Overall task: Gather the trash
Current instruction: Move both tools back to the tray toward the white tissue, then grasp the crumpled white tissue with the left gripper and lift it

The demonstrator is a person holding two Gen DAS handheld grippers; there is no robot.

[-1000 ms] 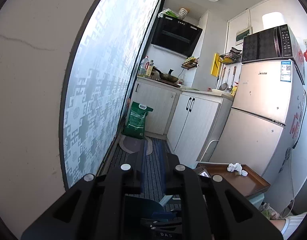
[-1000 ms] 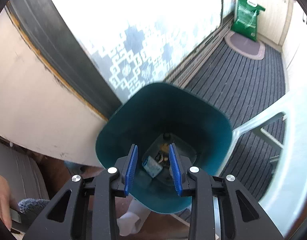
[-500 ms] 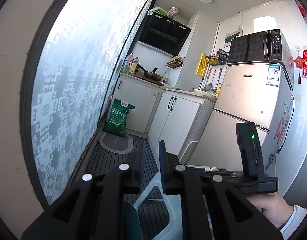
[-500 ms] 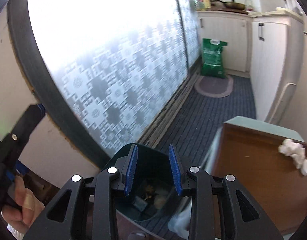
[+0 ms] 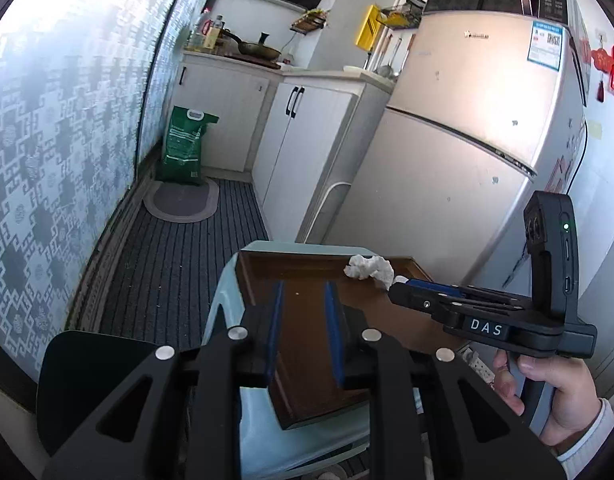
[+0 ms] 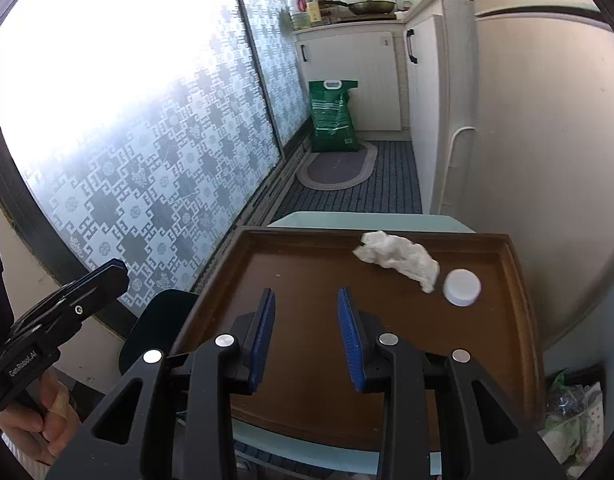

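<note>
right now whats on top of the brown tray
On the brown tray lie a crumpled white tissue and, beside it, a white round cap, both near its far right corner. The near edge is hidden behind the right hand-held gripper.

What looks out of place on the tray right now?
A crumpled tissue and a white cap lie loose at the far right of the brown tray, the only litter on it. Nothing looks spilled or damaged. Both grippers are empty.
</note>
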